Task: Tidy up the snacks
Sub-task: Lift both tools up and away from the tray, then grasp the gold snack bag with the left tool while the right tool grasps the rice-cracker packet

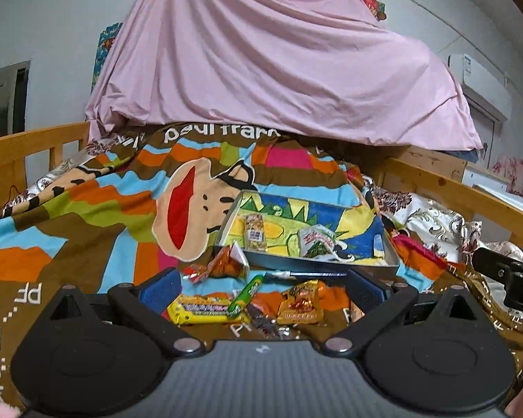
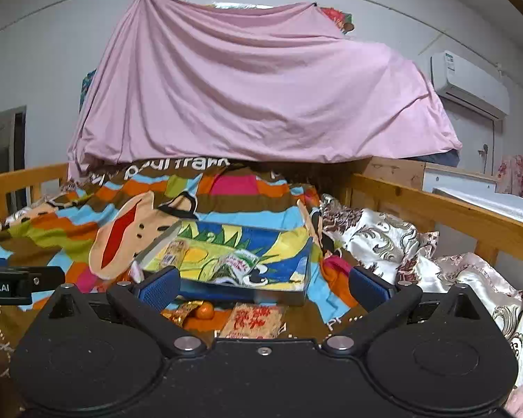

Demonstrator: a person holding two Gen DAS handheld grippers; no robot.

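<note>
Status: partly done, by the look of it. Tray (image 1: 388, 261) sits mid-frame on the patterned blanket (image 1: 87, 209), two packets already inside: a tall clear-window pack (image 1: 254, 231) at its left, a white-green pouch (image 1: 319, 242) at centre. Rest is loose on the blanket, lower centre of the left wrist view, just in front of the tray: orange foil pack (image 1: 228, 261) against the tray's near-left corner, yellow bar (image 1: 202, 310), green tube (image 1: 245, 296) leaning on the bar's right end, gold-orange pouch (image 1: 301, 304), a dark wrapper (image 1: 261, 322) below them. Right wrist view shows more near the bottom centre: red-print flat packet (image 2: 254, 320), a small orange round item (image 2: 205, 310), a gold wrapper (image 2: 186, 310) beside it. So at least eight left, two in. Left gripper (image 1: 259, 291): wide open, empty, blue pads either side of the loose pile, touching nothing I can see. Right gripper (image 2: 261, 284): also spread wide, empty, hovering over the tray's near edge and the red-print packet. Each gripper's body shows at the other view's edge. Nearest grab for left looks like the yellow bar or gold-orange pouch.
</note>
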